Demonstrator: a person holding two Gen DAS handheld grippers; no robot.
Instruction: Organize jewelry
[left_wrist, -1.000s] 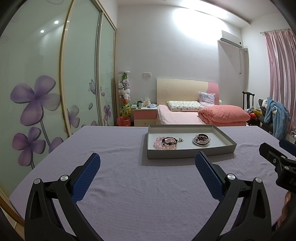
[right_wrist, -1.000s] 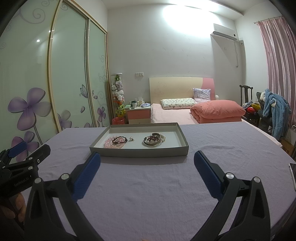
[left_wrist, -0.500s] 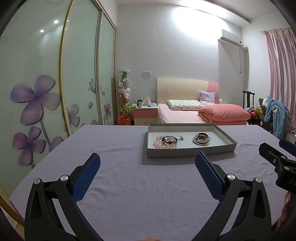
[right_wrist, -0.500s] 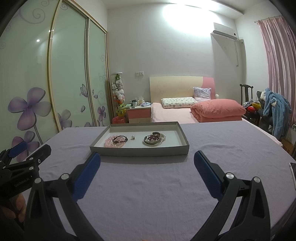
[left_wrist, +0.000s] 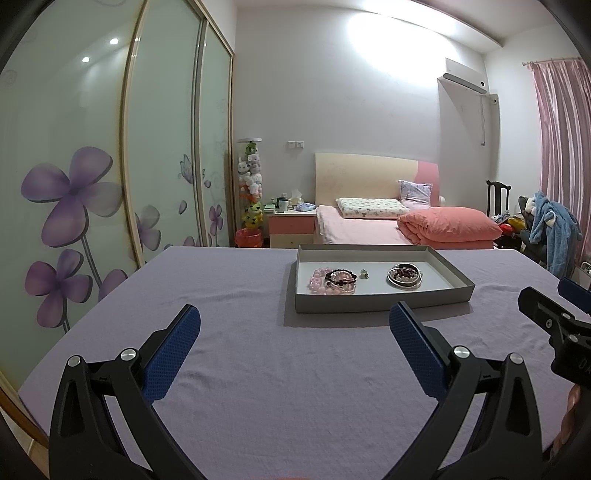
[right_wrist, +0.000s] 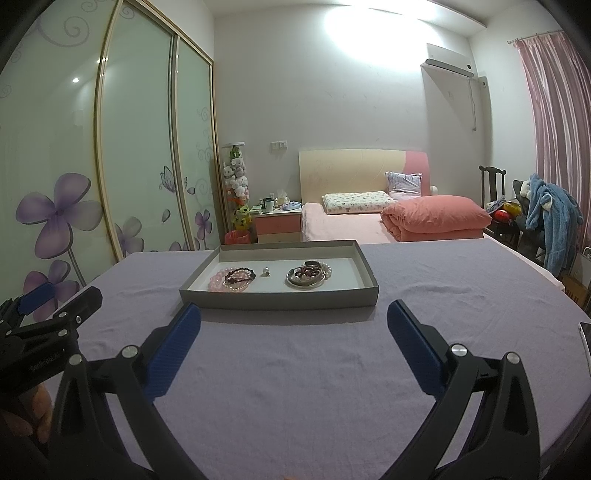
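Note:
A shallow grey tray (left_wrist: 373, 303) (right_wrist: 277, 300) stands on the purple tablecloth ahead of both grippers. In it lie pink and dark bead bracelets (left_wrist: 334, 280) (right_wrist: 233, 278) at the left, a small ring (left_wrist: 364, 274) (right_wrist: 265, 273) in the middle, and a silver bangle with dark beads (left_wrist: 405, 275) (right_wrist: 307, 275) at the right. My left gripper (left_wrist: 294, 328) is open and empty, short of the tray. My right gripper (right_wrist: 294, 325) is open and empty, just before the tray's near wall.
The purple-covered table (left_wrist: 258, 369) runs to its edges at left and right. A phone corner (right_wrist: 585, 336) lies at the right edge. Sliding wardrobe doors (left_wrist: 110, 184) stand at left. A bed (left_wrist: 399, 225), nightstand and a chair with clothes (left_wrist: 550, 229) stand behind.
Both views have tilted slightly, so the tray sits a little lower in frame. Both grippers stay open and the jewelry has not moved.

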